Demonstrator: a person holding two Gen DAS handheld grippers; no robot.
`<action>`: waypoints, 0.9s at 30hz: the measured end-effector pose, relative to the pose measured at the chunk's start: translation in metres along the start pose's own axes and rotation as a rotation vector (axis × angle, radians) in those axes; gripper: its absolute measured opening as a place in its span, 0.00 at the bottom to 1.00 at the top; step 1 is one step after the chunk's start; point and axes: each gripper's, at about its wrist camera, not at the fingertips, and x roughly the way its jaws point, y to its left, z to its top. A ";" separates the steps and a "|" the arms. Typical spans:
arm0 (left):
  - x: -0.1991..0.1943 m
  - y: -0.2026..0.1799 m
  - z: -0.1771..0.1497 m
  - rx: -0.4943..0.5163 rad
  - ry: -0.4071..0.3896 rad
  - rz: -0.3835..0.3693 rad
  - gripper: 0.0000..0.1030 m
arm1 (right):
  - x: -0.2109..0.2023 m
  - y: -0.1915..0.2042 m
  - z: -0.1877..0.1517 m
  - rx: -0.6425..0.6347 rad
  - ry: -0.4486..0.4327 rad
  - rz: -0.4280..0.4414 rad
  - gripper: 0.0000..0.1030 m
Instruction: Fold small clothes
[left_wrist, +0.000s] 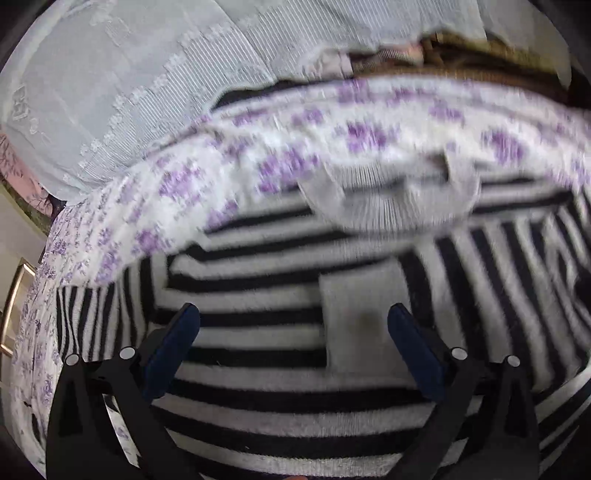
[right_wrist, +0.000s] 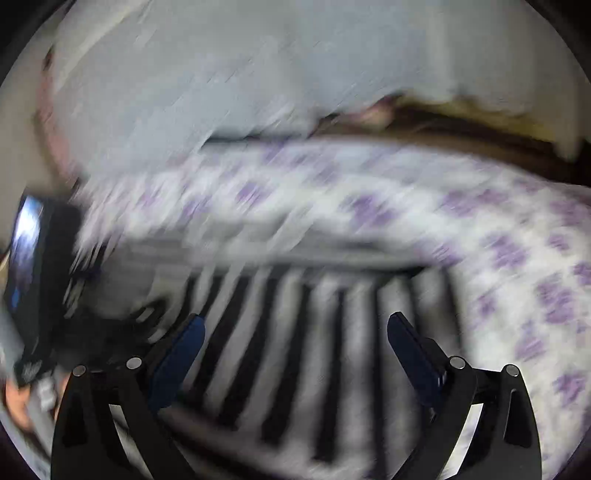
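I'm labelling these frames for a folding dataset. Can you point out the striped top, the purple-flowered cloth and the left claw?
Striped top (left_wrist: 258, 373): left wrist view, on its black and white front.
Purple-flowered cloth (left_wrist: 280, 147): left wrist view, on its flowered middle.
Left claw (left_wrist: 293, 314): left wrist view, midway between its open fingertips.

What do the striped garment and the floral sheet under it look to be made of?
Striped garment: probably a soft knit, matte and slightly fuzzy, with ribbing at its white collar. Floral sheet: likely thin woven cotton, matte, printed with purple flowers; motion blur hides the weave.
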 end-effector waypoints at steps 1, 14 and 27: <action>-0.001 0.000 0.007 -0.007 -0.012 0.013 0.96 | 0.006 -0.012 0.008 0.051 0.019 -0.048 0.97; -0.010 0.080 -0.050 -0.124 0.015 0.002 0.96 | -0.011 -0.004 -0.039 -0.123 0.084 -0.056 0.97; 0.044 0.285 -0.126 -0.704 0.164 -0.306 0.96 | -0.030 -0.071 -0.067 0.316 0.091 0.082 0.97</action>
